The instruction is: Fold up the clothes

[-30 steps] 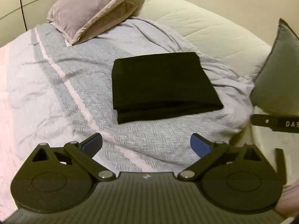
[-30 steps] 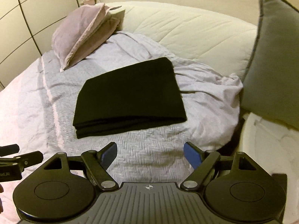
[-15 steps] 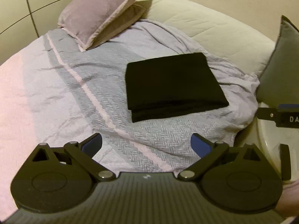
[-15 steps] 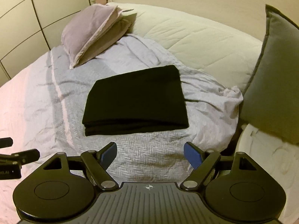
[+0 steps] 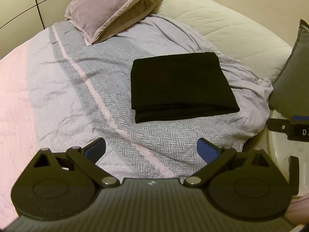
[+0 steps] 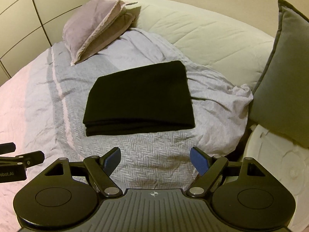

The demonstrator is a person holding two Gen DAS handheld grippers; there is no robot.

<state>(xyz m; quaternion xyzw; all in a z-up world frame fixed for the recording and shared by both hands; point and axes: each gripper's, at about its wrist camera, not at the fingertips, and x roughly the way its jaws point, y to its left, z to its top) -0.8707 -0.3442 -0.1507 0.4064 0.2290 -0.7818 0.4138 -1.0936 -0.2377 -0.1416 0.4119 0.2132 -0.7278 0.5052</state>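
Black cloth [image 5: 181, 85] lay folded flat on my grey bedspread [image 5: 108, 89], below the pillows [image 5: 108, 9], my left gripper [image 5: 151, 150] spread wide and empty, my right gripper [image 6: 155, 159] spread wide too, nothing between its pads, both short of the cloth

Black left claw [image 5: 151, 150] with blue pads [image 5: 205, 150], silver screws.
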